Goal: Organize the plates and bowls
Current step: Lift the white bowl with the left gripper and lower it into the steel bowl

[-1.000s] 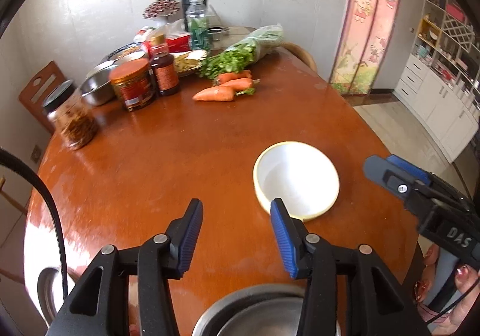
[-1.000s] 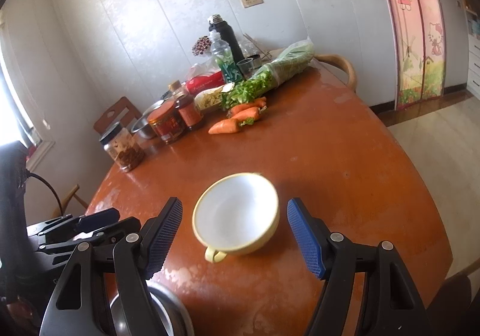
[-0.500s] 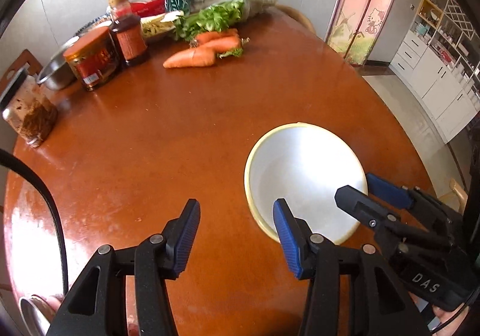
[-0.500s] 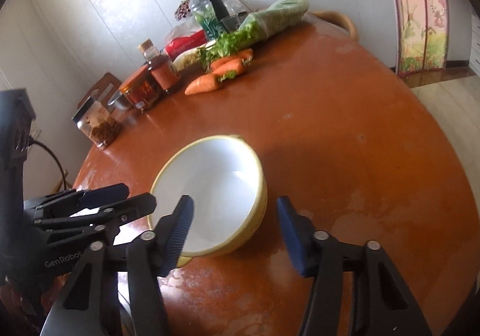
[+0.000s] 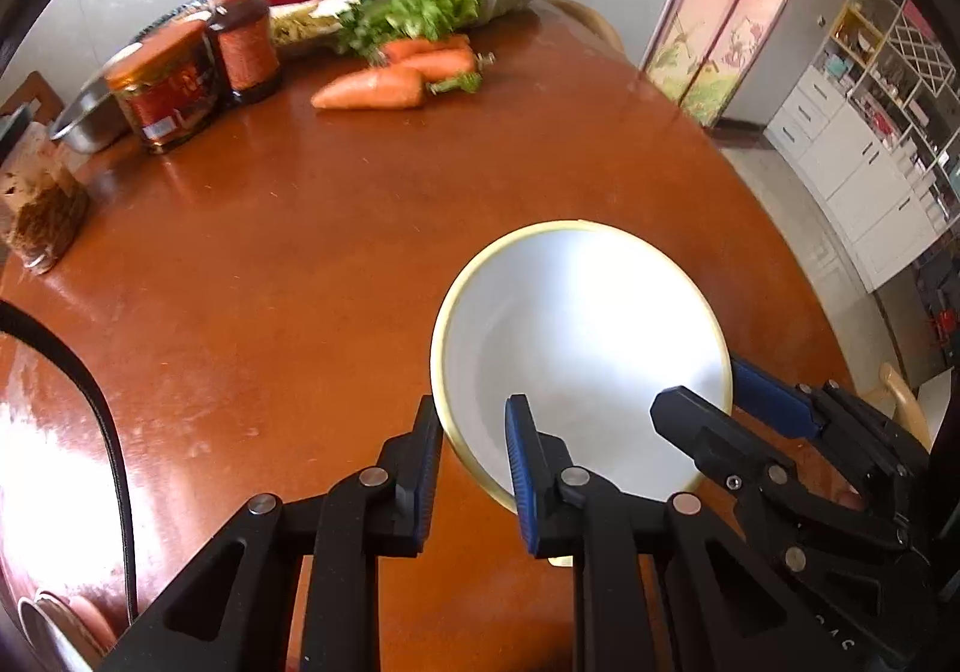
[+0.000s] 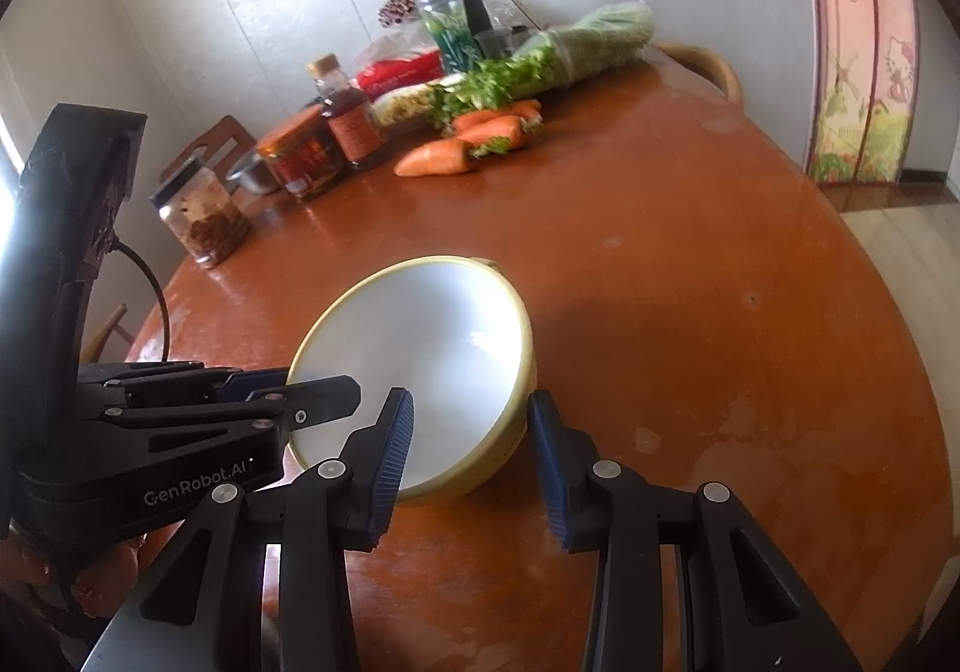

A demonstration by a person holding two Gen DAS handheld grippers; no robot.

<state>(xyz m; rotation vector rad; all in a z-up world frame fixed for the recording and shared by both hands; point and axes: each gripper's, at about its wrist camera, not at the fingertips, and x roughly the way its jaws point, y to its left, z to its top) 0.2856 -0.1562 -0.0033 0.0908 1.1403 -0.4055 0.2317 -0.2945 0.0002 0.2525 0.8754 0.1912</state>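
Left wrist view first: your left gripper [image 5: 471,453] has clamped down on the near-left rim of the white bowl [image 5: 579,354]. One finger sits outside the yellow-edged wall, the blue-padded one inside, and the rim is pinched between them. The bowl sits on the round wooden table [image 5: 288,252], at the near right part of it, right in front of the claw. Your right gripper [image 5: 735,402] comes in from the right, straddling the bowl's near-right rim, black finger inside and blue pad outside.

Far side of the table in this view: carrots [image 5: 390,78], a red-lidded jar [image 5: 165,87] and a sauce bottle [image 5: 243,42], all well apart from the bowl.

Right wrist view: your right gripper [image 6: 471,447] has the bowl's [image 6: 420,360] near-right wall between its blue pads, and the jaws are closing. The inner pad looks like it's over the white inside and the outer one just beside the yellow wall; can't tell if either really presses yet. The left gripper [image 6: 288,390] pokes in from the left, closed on the rim there.
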